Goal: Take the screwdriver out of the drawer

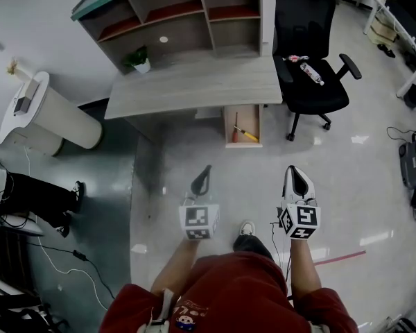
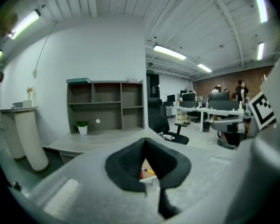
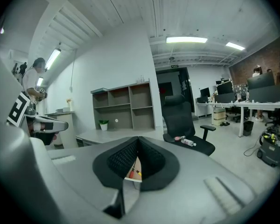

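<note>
A drawer stands pulled out from under the grey desk. In it lies a screwdriver with a yellow handle, next to a red-handled tool. My left gripper and right gripper hang over the floor well short of the drawer, both shut and empty. In the left gripper view the screwdriver peeks through the gap below the left gripper's meeting tips. In the right gripper view the screwdriver shows the same way under the right gripper.
A black office chair with a bottle on its seat stands right of the drawer. A shelf unit and a potted plant sit on the desk. A white column and a seated person's legs are at left.
</note>
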The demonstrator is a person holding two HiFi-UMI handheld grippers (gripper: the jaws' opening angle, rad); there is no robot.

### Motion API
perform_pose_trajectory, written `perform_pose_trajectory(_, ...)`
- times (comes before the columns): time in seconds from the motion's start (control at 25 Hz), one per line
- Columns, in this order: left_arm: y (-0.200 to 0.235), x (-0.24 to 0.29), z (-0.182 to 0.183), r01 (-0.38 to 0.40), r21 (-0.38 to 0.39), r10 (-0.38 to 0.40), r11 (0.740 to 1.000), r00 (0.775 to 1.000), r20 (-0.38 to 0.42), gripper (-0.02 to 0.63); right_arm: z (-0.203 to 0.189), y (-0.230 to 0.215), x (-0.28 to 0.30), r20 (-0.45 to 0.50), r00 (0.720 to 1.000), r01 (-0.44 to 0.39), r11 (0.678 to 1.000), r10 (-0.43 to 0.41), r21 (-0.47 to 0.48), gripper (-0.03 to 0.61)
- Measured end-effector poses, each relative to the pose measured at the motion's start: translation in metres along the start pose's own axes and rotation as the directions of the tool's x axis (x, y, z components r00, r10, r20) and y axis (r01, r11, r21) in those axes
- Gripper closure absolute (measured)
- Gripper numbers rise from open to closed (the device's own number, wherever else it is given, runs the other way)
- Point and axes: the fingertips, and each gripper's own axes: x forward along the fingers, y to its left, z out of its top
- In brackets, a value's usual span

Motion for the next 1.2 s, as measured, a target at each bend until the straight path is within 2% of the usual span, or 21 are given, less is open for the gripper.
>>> perform_pose_trajectory(0.36, -0.01, 0.058, 0.023, -0.017, -0.02, 0.018, 1.0, 1.0, 0.011, 0.617, 0.019, -0.045, 0.047, 0.003, 1.0, -0.015, 1.0, 0.015, 0.001, 0.578)
perform_pose_trajectory(0.8, 0.017, 0.093, 0.017, -0.042, -0.045, 0.043, 0.998, 0.999, 0.006, 0.617, 0.019, -0.03, 0.102, -0.017, 0.997, -0.074, 0.997, 0.074, -0.032, 0.578)
perform_pose_trajectory(1.0, 0.034, 0.122, 0.018, -0.032, -0.045, 0.033, 0.999, 0.999, 0.022, 0.617, 0.021, -0.03, 0.134, -0.023, 0.998, -0.066, 0.997, 0.065, -0.049, 0.578)
perform_pose_trajectory(1.2, 0.064, 0.162, 0.026, -0.026, -0.037, 0.026, 0.999, 0.999, 0.022, 0.617, 0.04, -0.034, 0.181, -0.016, 0.999, -0.052, 0.996, 0.051, -0.075, 0.578)
